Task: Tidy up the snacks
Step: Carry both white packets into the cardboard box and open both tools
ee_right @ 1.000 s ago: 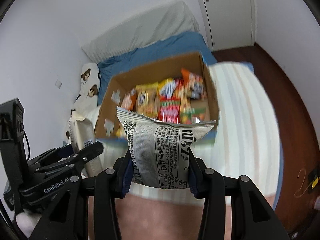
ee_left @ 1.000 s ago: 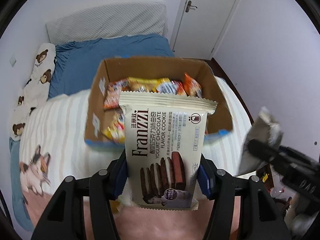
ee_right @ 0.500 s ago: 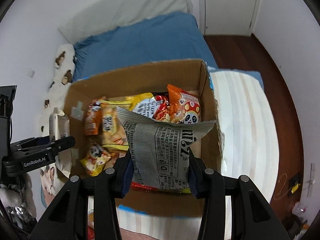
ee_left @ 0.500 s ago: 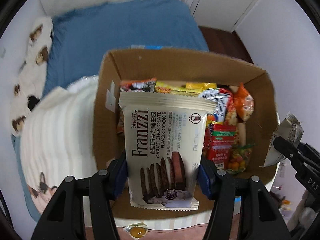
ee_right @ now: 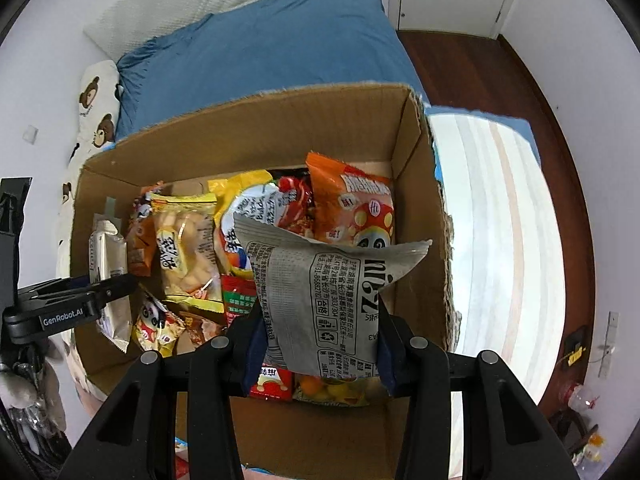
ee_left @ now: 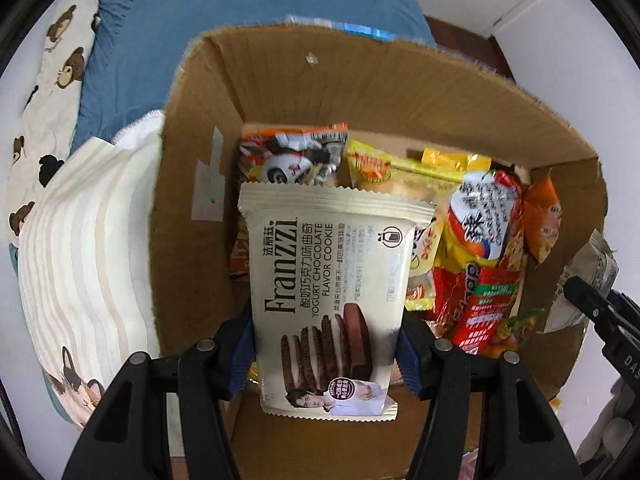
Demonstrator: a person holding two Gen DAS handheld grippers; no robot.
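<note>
Cream-coloured plastic Franzzi cookie pack (ee_left: 328, 300) stands clamped in the left gripper (ee_left: 326, 344), long axis running out along the fingers, sealed top edge pointing down into the brown cardboard box (ee_left: 400, 92) of snacks. Beside it, the right gripper (ee_right: 320, 336), its jaws just easing apart, pinches a grey newsprint-patterned bag (ee_right: 324, 292), likewise lengthwise. Releasing now could let either pack topple flat onto the packets beneath instead of standing.

Left gripper (ee_left: 326, 354): matte black plastic fingers with triangular cut-outs, round silver screws near the knuckles, ribbed blue pads (ee_left: 408, 354) on the inner faces. Right gripper (ee_right: 318, 354): same black build, silver screws, dark blue pads. Side of the left unit reads "GenRobot.AI" in white.
</note>
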